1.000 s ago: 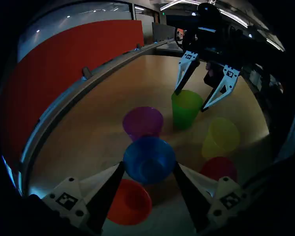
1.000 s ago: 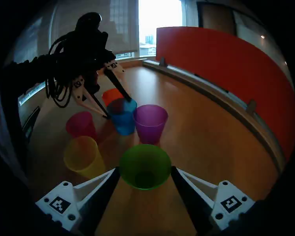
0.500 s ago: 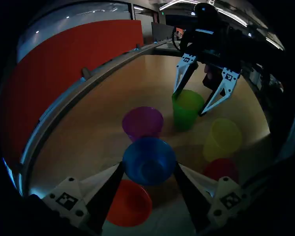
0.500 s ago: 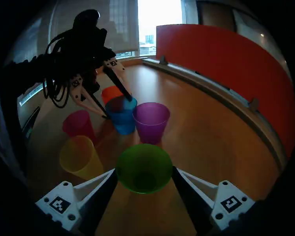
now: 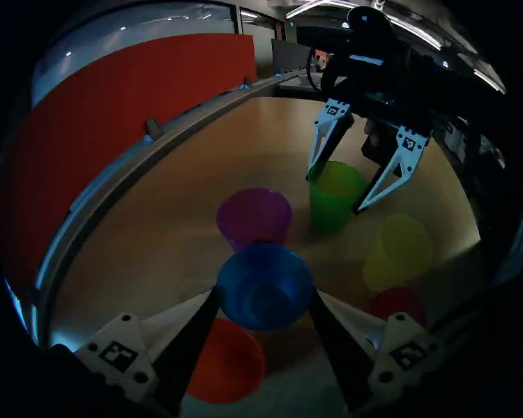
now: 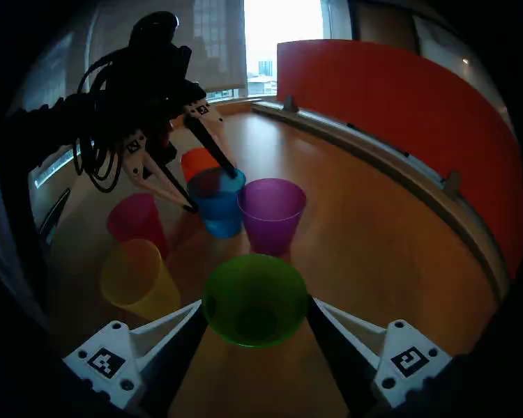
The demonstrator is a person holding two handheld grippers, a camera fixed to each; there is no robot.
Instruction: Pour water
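1. In the left gripper view, the left gripper (image 5: pixel 263 298) had the blue cup (image 5: pixel 265 279) right between its two fingers. Both fingers pressed on the cup's sides, so the jaws pinched it. The cup was near, straight ahead of the jaws.
2. The blue cup stood straight up with its open mouth on top. Its long way ran up and down. I could not tell if it had water in it.
3. Farther off and a bit to the right, the right gripper (image 5: pixel 334 192) pinched the green cup (image 5: pixel 335 205), one finger on each side. The purple cup (image 5: pixel 253 216) stood on the table (image 5: pixel 261 139) just past the blue cup, to the left of the green one.
4. In the right gripper view, the right gripper (image 6: pixel 255 304) held the green cup (image 6: pixel 254 296) near and in the middle, with both fingers pressed on it. This cup also stood straight up, mouth on top.
5. Far and to the left, the left gripper (image 6: pixel 212 191) pinched the blue cup (image 6: pixel 220 205), just beside the purple cup (image 6: pixel 270 212).
6. The two held cups were near each other but apart. To pour, I think one cup would have to tip its mouth toward the other. I could not tell which one.
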